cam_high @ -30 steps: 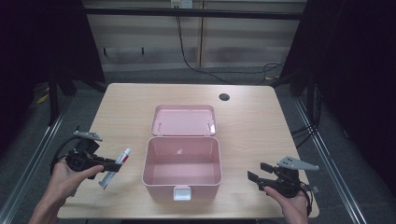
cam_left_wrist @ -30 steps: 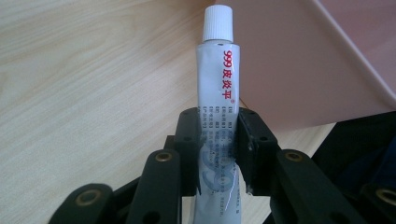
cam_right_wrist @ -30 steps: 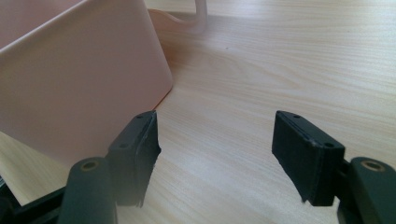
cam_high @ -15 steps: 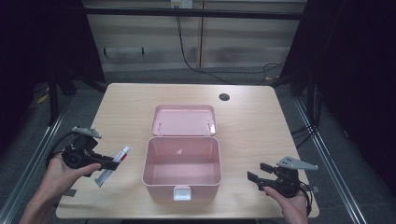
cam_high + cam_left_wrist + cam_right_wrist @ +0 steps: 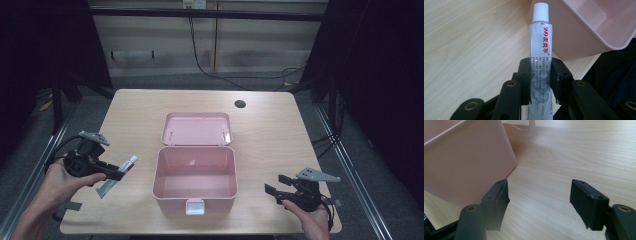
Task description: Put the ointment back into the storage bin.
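A white ointment tube [image 5: 539, 47] with a white cap and red lettering is clamped between the pads of my left gripper [image 5: 541, 75]. In the high view that gripper [image 5: 120, 172] hangs above the table left of the pink box [image 5: 195, 172], and the tube [image 5: 119, 175] points its cap toward the box. The box stands open, its lid [image 5: 196, 128] laid back and its inside bare. My right gripper [image 5: 273, 185] rests low at the table's front right, open, with only wood between its jaws [image 5: 539, 205]. The box wall [image 5: 466, 167] rises just to its left.
A round hole [image 5: 240, 104] sits in the tabletop at the back right. The box's white latch [image 5: 194, 206] faces the front edge. Dark floor and metal frame rails surround the table; cables trail from both grippers.
My left hand has lifted the tube off the tabletop and now holds it higher, still left of the box. The right gripper has stayed where it was.
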Demonstrator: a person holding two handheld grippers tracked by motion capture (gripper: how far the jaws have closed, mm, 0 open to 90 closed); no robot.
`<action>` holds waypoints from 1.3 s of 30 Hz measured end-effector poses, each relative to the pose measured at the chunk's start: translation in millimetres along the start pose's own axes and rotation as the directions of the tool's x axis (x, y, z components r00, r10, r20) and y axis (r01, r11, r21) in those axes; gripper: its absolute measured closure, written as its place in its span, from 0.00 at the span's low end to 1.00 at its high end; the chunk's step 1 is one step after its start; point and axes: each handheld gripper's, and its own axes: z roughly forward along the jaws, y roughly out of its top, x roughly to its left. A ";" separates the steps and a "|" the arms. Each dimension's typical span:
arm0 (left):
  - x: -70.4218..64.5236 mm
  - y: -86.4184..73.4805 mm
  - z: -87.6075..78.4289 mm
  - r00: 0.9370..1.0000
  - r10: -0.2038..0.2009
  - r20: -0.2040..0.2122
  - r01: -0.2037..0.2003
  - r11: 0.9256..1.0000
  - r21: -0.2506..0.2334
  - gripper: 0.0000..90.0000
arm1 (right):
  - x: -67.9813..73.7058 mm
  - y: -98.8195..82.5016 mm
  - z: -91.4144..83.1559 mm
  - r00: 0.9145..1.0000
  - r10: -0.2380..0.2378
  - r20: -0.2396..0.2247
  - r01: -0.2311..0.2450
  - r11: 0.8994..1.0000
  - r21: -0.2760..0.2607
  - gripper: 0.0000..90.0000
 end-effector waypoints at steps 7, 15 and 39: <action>-3.3 6.7 -5.9 1.000 0.013 0.019 -0.014 1.000 0.022 0.79 | 0.2 -0.1 0.2 1.000 0.000 0.000 0.000 1.000 0.004 0.34; -11.6 16.8 -13.7 0.998 0.063 0.011 -0.064 0.998 0.022 0.79 | -0.6 -0.1 0.7 1.000 -0.002 -0.001 0.002 1.000 0.006 0.34; -48.4 74.7 -13.2 0.981 0.190 0.036 -0.192 0.981 0.036 0.79 | 1.2 0.6 1.3 1.000 -0.003 -0.017 0.003 1.000 0.005 0.32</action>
